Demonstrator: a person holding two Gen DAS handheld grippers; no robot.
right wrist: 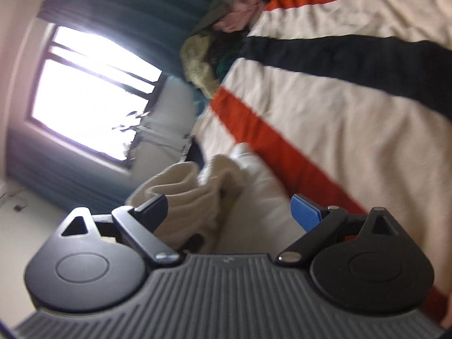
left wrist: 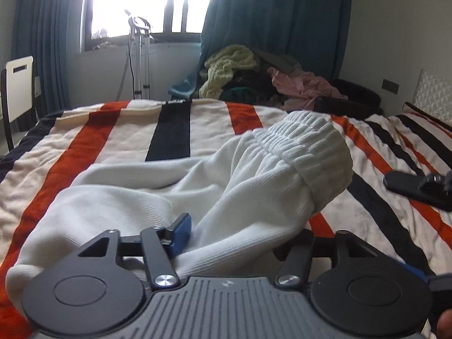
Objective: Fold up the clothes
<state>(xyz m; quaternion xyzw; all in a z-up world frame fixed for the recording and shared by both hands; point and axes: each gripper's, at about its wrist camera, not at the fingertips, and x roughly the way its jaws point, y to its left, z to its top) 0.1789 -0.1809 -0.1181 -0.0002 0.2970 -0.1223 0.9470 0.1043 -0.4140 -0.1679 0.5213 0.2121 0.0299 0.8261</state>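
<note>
White sweatpants lie bunched on the striped bedspread, the ribbed cuff raised toward the right. My left gripper has the white fabric draped between its fingers; the blue left pad shows, the right finger is partly hidden by cloth. In the rolled, blurred right wrist view, my right gripper is open, with white cloth between its spread fingers; its blue pad is apart from the cloth. The right gripper's tip also shows in the left wrist view at the right.
A heap of clothes in yellow-green, pink and dark colours sits at the far side of the bed by the teal curtain. A white chair stands at the left, a metal stand under the window.
</note>
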